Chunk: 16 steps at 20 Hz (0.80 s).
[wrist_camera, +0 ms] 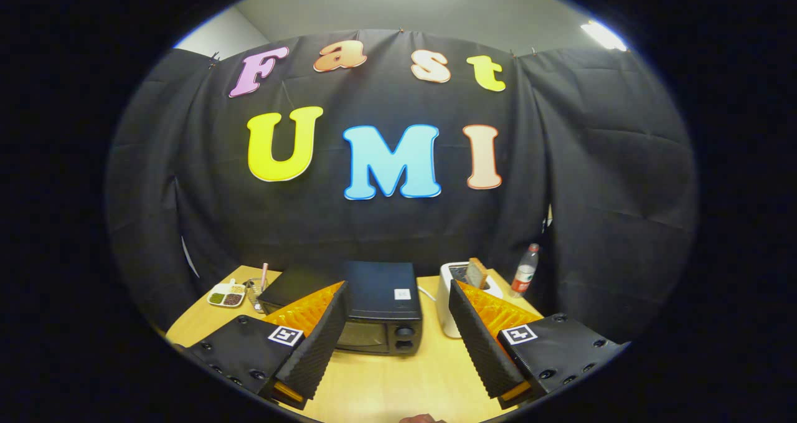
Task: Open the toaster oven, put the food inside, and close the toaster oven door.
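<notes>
A black toaster oven (381, 308) stands on the wooden table (398, 385), beyond my fingers and partly behind the left one; its door looks closed. My gripper (398, 314) is open, high above the table, with nothing between its black ribbed fingers (320, 336). A white pop-up toaster (449, 298) with a slice of bread (477, 273) sticking out stands right of the oven, just behind the right finger.
A flat black box (292, 286) lies left of the oven. Further left are a small white dish with dark fillings (226, 296) and a glass with a pink stick (256, 288). A plastic bottle with a red cap (525, 271) stands at the table's far right corner.
</notes>
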Available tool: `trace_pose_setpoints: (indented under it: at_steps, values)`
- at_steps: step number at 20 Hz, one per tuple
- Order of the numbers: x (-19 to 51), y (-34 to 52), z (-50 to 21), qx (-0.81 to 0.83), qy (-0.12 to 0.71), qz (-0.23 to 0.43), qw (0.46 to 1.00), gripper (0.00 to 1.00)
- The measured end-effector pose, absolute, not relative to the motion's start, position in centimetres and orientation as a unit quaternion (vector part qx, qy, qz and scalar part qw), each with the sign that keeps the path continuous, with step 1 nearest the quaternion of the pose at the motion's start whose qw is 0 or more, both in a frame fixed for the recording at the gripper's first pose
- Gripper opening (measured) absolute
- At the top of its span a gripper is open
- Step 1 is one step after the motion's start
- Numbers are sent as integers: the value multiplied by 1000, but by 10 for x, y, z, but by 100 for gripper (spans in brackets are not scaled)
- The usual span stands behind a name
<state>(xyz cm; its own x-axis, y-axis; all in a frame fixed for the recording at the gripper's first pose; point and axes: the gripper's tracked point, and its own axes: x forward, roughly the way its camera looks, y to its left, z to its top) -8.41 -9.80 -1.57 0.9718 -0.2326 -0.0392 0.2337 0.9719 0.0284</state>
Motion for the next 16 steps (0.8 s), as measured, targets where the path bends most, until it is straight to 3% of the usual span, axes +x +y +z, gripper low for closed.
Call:
trace_pose_setpoints:
  at_steps: [5, 16]
  values:
    - [-130, -138, -17, 19, -5, -153, 988, 99]
    - [-105, -125, -31, 49, 35, -124, 991, 100]
